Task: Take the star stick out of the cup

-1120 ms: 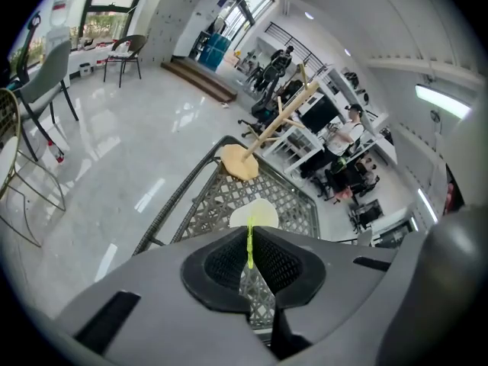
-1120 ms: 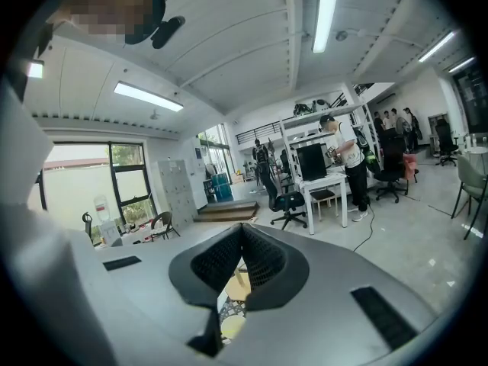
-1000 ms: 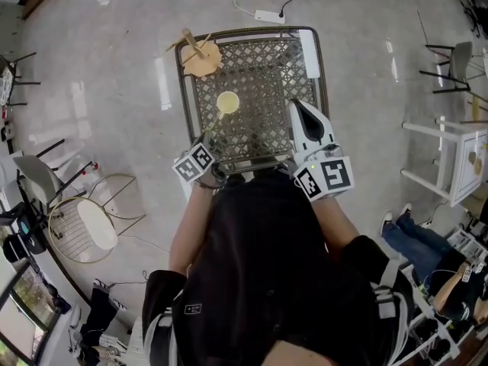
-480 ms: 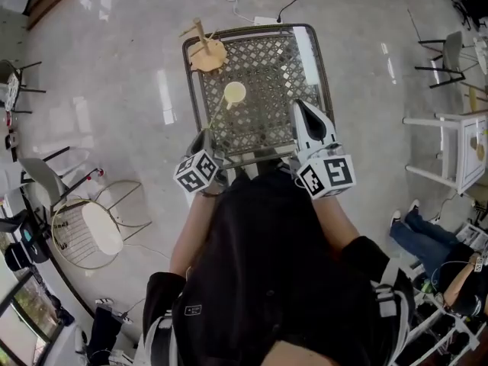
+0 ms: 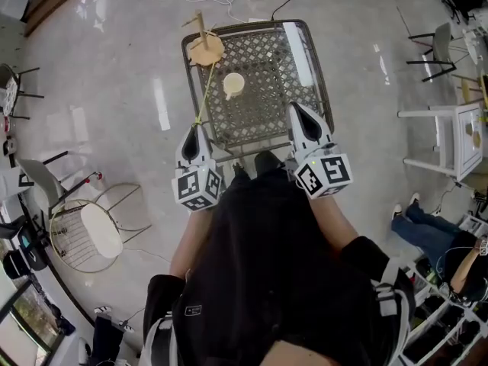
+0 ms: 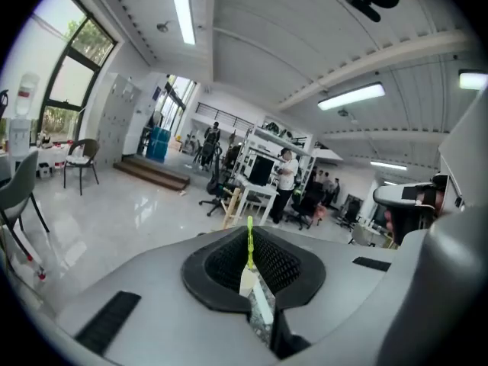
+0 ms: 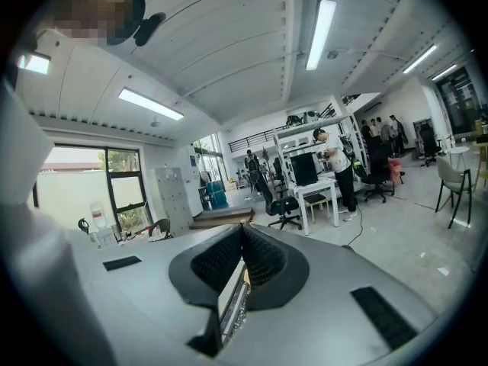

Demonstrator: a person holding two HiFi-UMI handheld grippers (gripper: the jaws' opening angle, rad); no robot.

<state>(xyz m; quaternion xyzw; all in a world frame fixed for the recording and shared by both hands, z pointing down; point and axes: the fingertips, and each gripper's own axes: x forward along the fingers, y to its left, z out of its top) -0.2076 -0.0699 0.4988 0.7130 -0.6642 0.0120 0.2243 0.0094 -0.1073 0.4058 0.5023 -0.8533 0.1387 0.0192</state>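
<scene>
The thin yellow-green star stick (image 5: 206, 91) slants over the left part of the metal mesh table (image 5: 263, 120). It is clear of the pale cup (image 5: 232, 85), which stands upright near the table's middle. My left gripper (image 5: 194, 128) is shut on the stick's lower end at the table's near left edge. In the left gripper view the green stick (image 6: 248, 244) rises from between the closed jaws of the left gripper (image 6: 248, 231). My right gripper (image 5: 300, 114) hovers over the near right edge, and in the right gripper view its jaws (image 7: 242, 231) meet with nothing between them.
A wooden stand (image 5: 204, 49) sits on the table's far left corner, and a white bar (image 5: 299, 46) lies along its right side. A power strip (image 5: 267, 17) with cables lies on the floor beyond. A wire chair (image 5: 91, 223) stands at left, a white table (image 5: 450, 139) at right.
My left gripper has risen and swung left with the stick, whose far end has come out of the cup. The right gripper has shifted slightly along the table's near edge.
</scene>
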